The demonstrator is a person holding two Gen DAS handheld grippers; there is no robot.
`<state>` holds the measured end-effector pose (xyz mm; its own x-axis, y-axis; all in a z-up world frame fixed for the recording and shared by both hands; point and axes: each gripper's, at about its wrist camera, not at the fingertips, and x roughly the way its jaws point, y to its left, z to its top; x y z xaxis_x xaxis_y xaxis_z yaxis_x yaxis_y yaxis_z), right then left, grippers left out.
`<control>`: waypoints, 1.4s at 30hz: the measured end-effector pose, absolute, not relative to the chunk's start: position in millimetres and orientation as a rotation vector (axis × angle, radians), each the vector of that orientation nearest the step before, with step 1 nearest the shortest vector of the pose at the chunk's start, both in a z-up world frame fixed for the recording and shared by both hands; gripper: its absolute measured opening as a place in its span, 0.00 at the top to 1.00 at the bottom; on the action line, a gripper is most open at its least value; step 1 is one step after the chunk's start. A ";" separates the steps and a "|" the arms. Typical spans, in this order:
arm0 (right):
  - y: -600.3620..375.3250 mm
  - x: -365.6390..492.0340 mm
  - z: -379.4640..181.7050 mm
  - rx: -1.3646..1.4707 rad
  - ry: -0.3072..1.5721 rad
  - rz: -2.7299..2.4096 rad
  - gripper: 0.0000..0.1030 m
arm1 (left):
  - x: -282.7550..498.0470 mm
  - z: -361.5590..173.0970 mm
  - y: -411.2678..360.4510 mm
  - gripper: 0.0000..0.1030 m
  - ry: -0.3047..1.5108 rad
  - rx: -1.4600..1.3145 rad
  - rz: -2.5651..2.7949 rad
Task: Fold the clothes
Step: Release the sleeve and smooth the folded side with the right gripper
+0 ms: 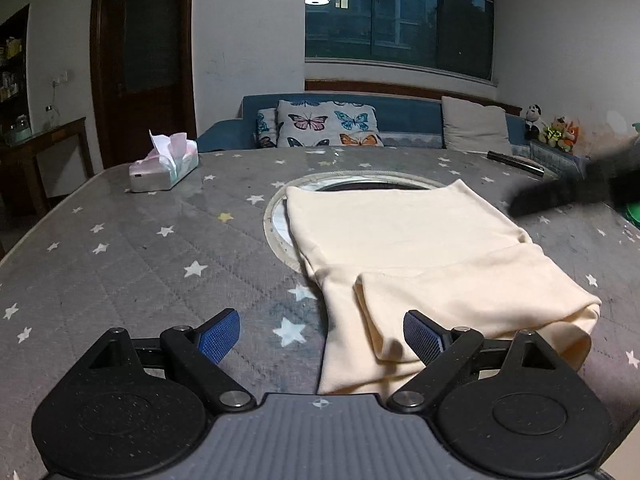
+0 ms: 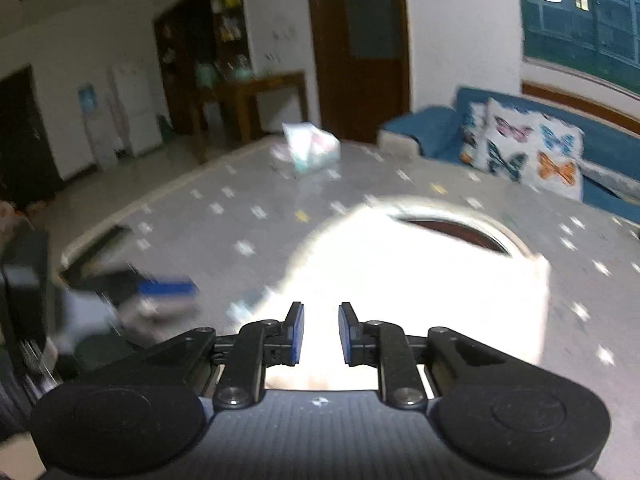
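Observation:
A cream garment [image 1: 420, 264] lies partly folded on the grey star-patterned table cover [image 1: 140, 264], its far part over a round opening. My left gripper [image 1: 320, 338] is open and empty, low over the near edge of the garment, with the right pad [image 1: 422, 336] above the cloth. In the blurred right wrist view the garment [image 2: 420, 280] is an overexposed white patch. My right gripper [image 2: 320, 330] hovers over it, jaws a small gap apart with nothing between them. It shows as a dark blur at the right of the left wrist view [image 1: 580, 192]. The left gripper [image 2: 160, 292] shows blurred at left.
A tissue box [image 1: 164, 168] sits at the table's far left and shows in the right wrist view too [image 2: 312, 148]. A round opening [image 1: 360, 184] lies in the table middle. A dark remote [image 1: 516, 160] lies far right. A blue sofa [image 1: 400, 120] with cushions stands behind.

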<state>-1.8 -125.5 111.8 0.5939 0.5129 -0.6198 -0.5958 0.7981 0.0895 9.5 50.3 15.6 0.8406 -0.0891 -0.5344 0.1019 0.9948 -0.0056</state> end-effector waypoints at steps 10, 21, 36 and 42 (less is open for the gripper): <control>-204.6 -6.7 48.2 -0.092 0.863 0.460 0.83 | 31.6 15.8 24.8 0.21 0.567 0.082 -0.132; -202.1 28.4 62.2 -0.075 0.768 0.484 0.82 | 65.9 13.5 7.9 0.21 0.582 0.188 -0.101; -199.6 17.9 48.0 -0.159 0.782 0.493 0.82 | 62.1 -0.2 16.9 0.20 0.598 0.255 -0.079; -204.1 -4.4 60.0 -0.180 0.770 0.524 0.82 | 32.5 12.7 22.1 0.23 0.557 0.310 -0.115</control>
<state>-4.4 -204.1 60.0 0.5977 0.3845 -0.7035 -0.5128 0.8579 0.0332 32.5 22.1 12.7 0.8437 -0.0238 -0.5364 0.1908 0.9471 0.2580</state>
